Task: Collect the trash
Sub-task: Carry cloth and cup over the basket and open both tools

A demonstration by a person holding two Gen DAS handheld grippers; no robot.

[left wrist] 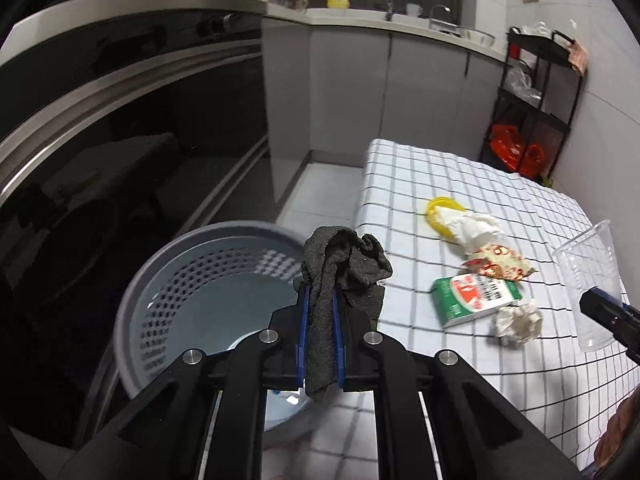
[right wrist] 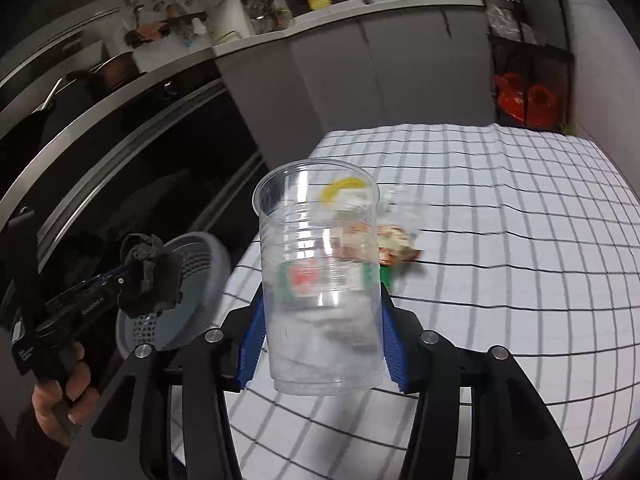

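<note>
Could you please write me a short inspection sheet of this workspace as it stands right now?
Surface: table under a white checked cloth.
Job's things: dark cloth; clear plastic cup; green carton; snack wrapper; crumpled tissue; yellow ring beside white paper; grey perforated bin beside the table.
Clutter: nothing seen.
Grippers: left gripper shut on the dark cloth, above the bin; right gripper shut on the cup.
Cables: nothing seen.
Surroundings: kitchen counter, black shelf rack.
</note>
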